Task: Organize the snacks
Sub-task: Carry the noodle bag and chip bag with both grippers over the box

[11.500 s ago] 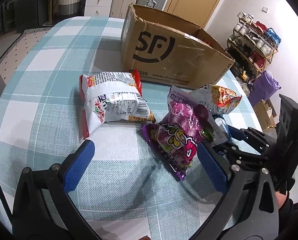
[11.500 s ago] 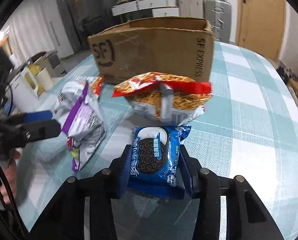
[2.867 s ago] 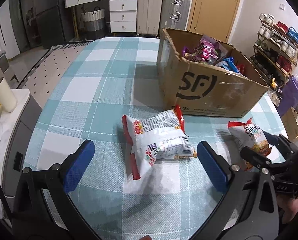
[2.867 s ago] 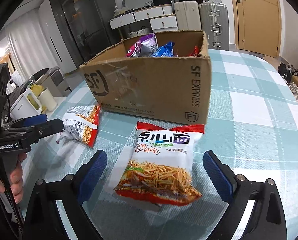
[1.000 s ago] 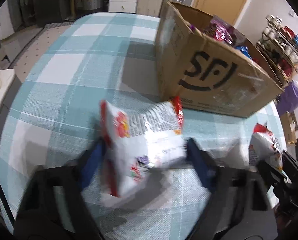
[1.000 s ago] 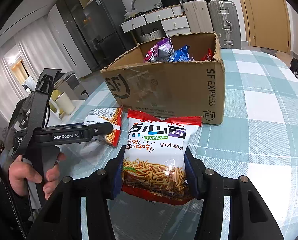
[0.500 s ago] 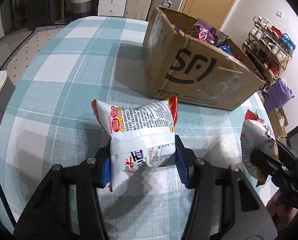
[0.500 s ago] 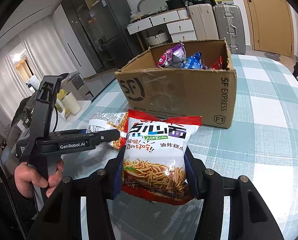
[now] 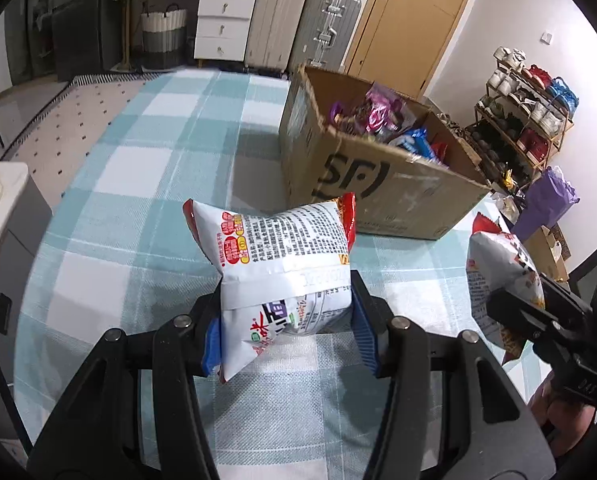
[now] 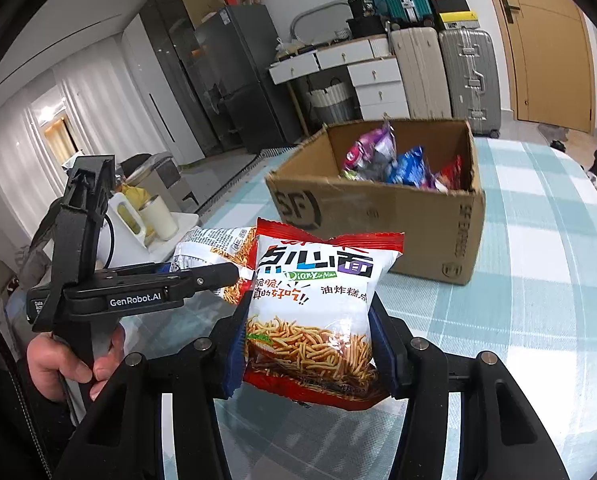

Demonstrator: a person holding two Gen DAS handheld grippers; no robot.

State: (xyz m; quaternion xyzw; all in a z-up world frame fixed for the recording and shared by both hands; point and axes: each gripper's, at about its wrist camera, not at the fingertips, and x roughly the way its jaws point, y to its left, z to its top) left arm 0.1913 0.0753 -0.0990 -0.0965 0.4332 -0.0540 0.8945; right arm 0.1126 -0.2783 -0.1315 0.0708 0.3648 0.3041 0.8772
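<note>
left gripper [image 9: 286, 332]: clamps back-side noodle bag [image 9: 282, 264] | right gripper [image 10: 308, 356]: clamps front-side noodle bag [image 10: 310, 312] | both near cardboard box [image 10: 378, 216]

Home: fridge [image 10: 234, 76], suitcases [image 9: 330, 28], shoe rack [image 9: 526, 120], checked tablecloth [image 9: 154, 184].

Two grippers are in view, the left gripper [image 9: 286, 332] and the right gripper [image 10: 310, 344], and each carries one noodle snack bag: one bag back side up [image 9: 282, 264], one bag front side up [image 10: 314, 308]. One cardboard box [image 10: 418, 224] stands on one checked worktop [image 9: 146, 184]. Inside the box lie at least three snack packs: one purple [image 10: 372, 148], one blue [image 10: 408, 168], one red [image 10: 452, 172]; more cannot be counted. One hand [image 10: 70, 364] shows.
</note>
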